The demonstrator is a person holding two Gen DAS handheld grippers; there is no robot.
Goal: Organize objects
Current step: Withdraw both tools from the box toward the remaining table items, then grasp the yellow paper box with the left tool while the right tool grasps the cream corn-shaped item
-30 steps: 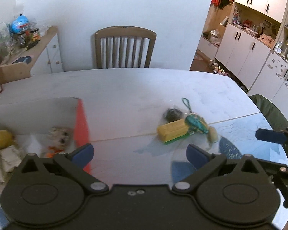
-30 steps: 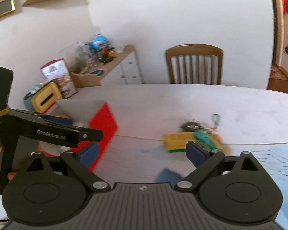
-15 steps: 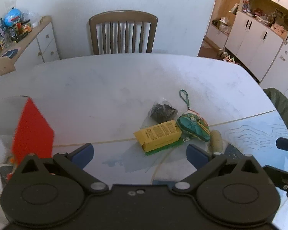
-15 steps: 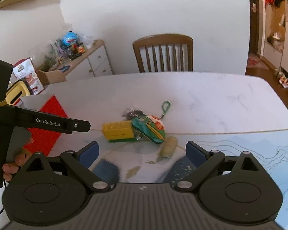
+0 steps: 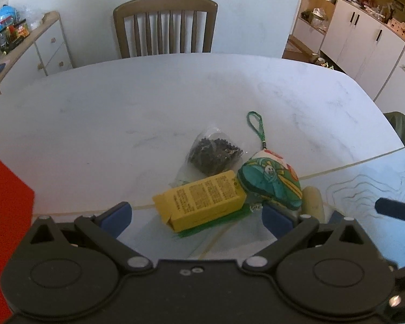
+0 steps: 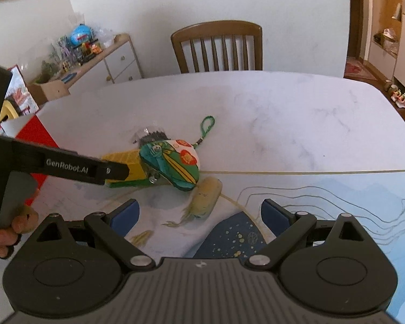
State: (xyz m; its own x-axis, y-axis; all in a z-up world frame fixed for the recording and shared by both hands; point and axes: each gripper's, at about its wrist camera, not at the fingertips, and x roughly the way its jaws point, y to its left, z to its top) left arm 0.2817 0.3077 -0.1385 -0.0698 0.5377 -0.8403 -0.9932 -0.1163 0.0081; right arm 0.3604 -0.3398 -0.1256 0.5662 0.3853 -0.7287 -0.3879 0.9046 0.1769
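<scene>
A: What sits nearest the left gripper (image 5: 195, 217)?

B: Its blue pads are spread wide with nothing between them. Just ahead of the gap lies a yellow carton (image 5: 201, 199) printed with small dark text, lying flat and angled, on top of something thin and green (image 5: 208, 224) that pokes out beneath its near edge.

A: And the right gripper (image 6: 199, 216)?

B: Also spread wide and empty, low over the table (image 6: 283, 113). Straight ahead is a pale, beige roll (image 6: 205, 193) with frayed strands trailing toward the camera.

A: What touches the carton?

B: A rounded fabric pouch (image 5: 270, 179), teal with a yellow stripe and a white patch bearing red marks, presses against the carton's right end. A green braided cord loop (image 5: 255, 127) runs from its top away across the table. The beige roll lies just beside the pouch on its right.

A: Farther back?

B: A clear bag of small dark pieces (image 5: 213, 155), just behind the carton and left of the pouch. All four cluster near the middle of the white marbled table, close to a thin seam line.

A: Beyond that?

B: A red box (image 6: 37, 148) stands at the left edge, and a wooden chair (image 5: 164, 27) stands at the far side.
</scene>
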